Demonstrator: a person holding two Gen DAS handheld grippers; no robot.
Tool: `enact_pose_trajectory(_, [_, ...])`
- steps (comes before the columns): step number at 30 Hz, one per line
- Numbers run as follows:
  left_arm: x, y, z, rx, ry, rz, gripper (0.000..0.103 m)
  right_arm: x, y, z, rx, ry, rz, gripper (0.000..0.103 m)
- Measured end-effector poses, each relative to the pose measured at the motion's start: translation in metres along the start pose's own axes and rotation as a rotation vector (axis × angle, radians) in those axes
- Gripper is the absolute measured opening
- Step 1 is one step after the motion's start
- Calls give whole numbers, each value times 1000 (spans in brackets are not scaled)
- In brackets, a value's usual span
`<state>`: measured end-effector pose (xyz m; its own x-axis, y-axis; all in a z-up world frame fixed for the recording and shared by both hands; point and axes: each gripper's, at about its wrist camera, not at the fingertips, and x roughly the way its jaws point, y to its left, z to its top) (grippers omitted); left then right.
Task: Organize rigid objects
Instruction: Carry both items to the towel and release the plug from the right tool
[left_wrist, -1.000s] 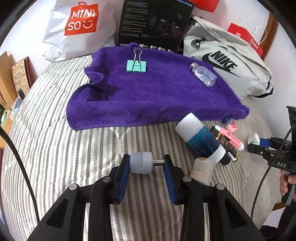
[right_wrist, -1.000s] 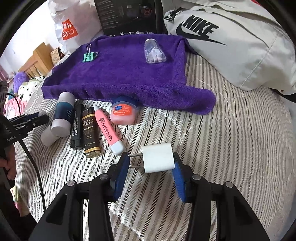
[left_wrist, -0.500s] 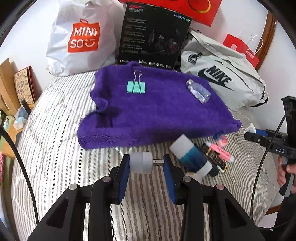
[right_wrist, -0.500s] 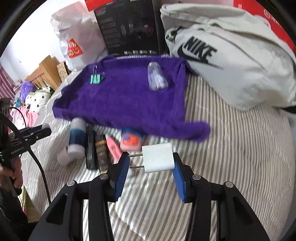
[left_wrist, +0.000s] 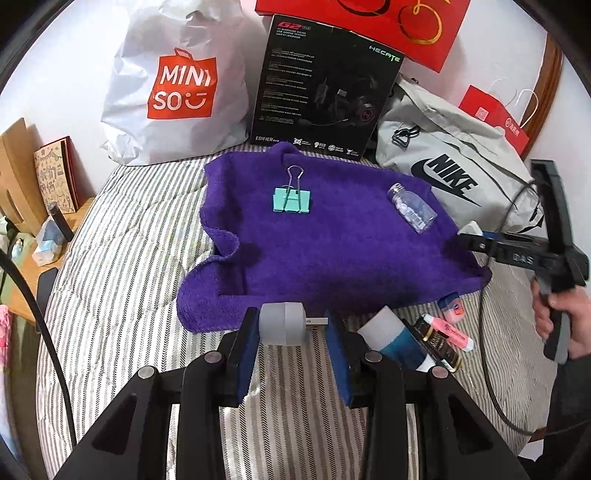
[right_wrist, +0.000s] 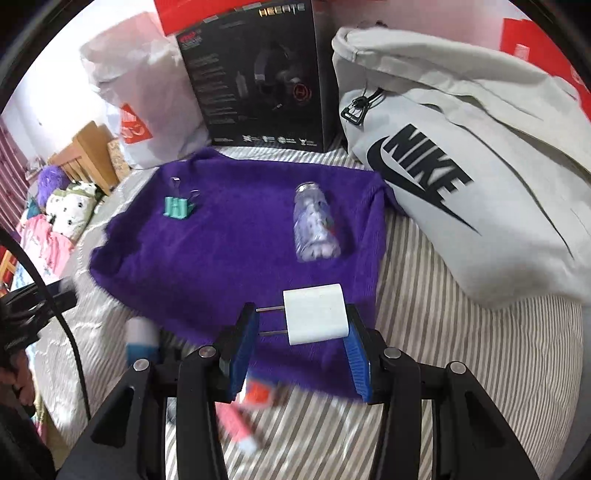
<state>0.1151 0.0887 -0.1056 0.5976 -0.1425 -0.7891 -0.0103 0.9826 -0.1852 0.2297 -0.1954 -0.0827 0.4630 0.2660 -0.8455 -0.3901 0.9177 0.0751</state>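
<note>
My left gripper (left_wrist: 291, 328) is shut on a grey round USB adapter (left_wrist: 282, 323), held above the near edge of the purple towel (left_wrist: 332, 251). My right gripper (right_wrist: 301, 325) is shut on a white wall charger plug (right_wrist: 316, 314), held over the towel's near right corner (right_wrist: 236, 258). On the towel lie a teal binder clip (left_wrist: 291, 199) and a clear small bottle (left_wrist: 412, 212); both also show in the right wrist view, the clip (right_wrist: 178, 207) and the bottle (right_wrist: 316, 229).
On the striped bed by the towel's near edge lie a blue-and-white tube (left_wrist: 391, 338), a dark bottle (left_wrist: 436, 339), a pink tube (left_wrist: 448, 330) and a small jar (left_wrist: 452, 306). Behind stand a Miniso bag (left_wrist: 173, 85), a black box (left_wrist: 325, 88) and a Nike bag (right_wrist: 461, 166).
Both grippers have lifted and moved forward towards the towel, each still holding its object. The right gripper now hangs over the towel's corner.
</note>
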Motion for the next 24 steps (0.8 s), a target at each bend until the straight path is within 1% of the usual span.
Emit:
enact_pose_trajectory(5, [4, 4, 6, -8, 0, -5, 34, 34, -1, 14, -18, 53, -6, 46])
enact_pose_trajectory(8, [7, 5, 9, -12, -1, -13, 34, 54, -1, 16, -13, 89, -26, 46])
enact_pose_trajectory(11, [11, 6, 11, -15, 5, -14, 34, 66, 0, 15, -21, 107, -24, 46])
enact_pose_trajectory(13, [13, 7, 12, -17, 9, -15, 34, 68, 3, 15, -42, 93, -43, 46])
enact_pose_trajectory(18, [18, 7, 15, -19, 17, -22, 34, 73, 11, 13, -87, 99, -63, 46])
enact_pose_trajectory(20, [20, 7, 16, -21, 18, -26, 34, 73, 14, 10, -112, 89, -74, 47])
enact_pose_trajectory(24, [26, 7, 21, -23, 21, -27, 34, 70, 13, 10, -106, 105, -44, 50])
